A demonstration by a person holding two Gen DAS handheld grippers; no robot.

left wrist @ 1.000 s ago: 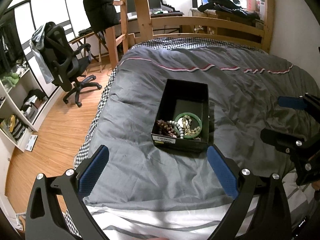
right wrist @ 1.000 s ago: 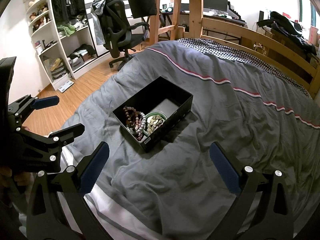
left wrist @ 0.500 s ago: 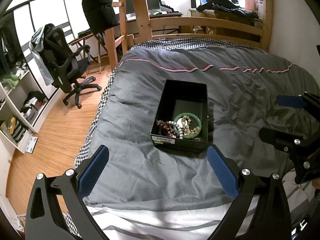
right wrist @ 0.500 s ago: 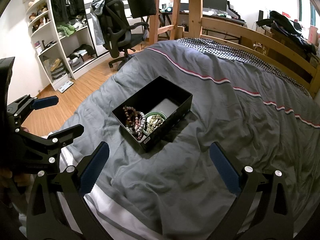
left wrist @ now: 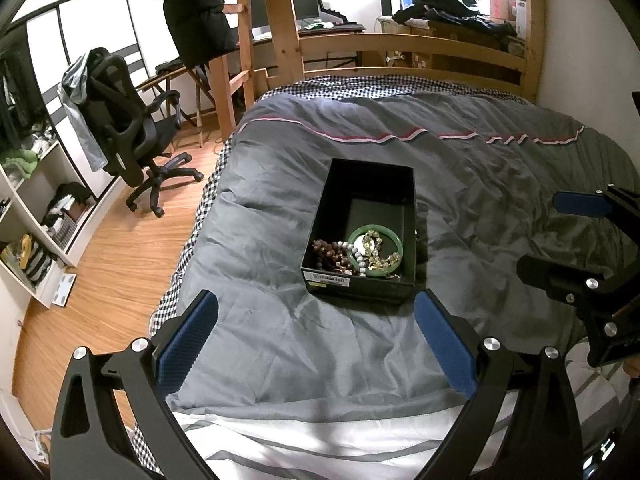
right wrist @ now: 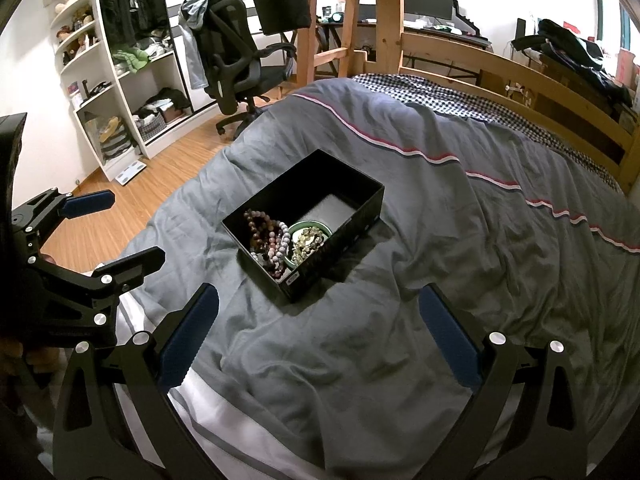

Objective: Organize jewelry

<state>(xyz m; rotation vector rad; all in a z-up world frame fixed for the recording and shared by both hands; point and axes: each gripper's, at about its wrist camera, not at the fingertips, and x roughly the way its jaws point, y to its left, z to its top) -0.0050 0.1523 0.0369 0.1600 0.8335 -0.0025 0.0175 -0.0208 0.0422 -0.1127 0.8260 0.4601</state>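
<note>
An open black box [left wrist: 404, 184] [right wrist: 360, 224] rests on the grey duvet in the middle of the bed. In its near end lie a green bangle [left wrist: 396, 240] [right wrist: 310, 225], a brown bead bracelet [left wrist: 330, 252] [right wrist: 262, 228] and pale yellow-green beads [left wrist: 380, 256] [right wrist: 308, 240]. The left gripper [left wrist: 316, 304] hovers open above the duvet, short of the box's near wall. Over the bed's near side the right gripper [right wrist: 318, 296] is also open, with nothing between its fingers. Each gripper appears at the edge of the other's view.
A wooden bed frame [left wrist: 400, 44] and ladder posts [left wrist: 280, 20] stand at the far end. An office chair [left wrist: 124, 128] and white shelves [right wrist: 120, 92] line the wood floor on the left. A white striped sheet [left wrist: 320, 432] shows at the near edge.
Both grippers have barely shifted; the left view has drifted slightly, and the box and jewelry lie where they were.
</note>
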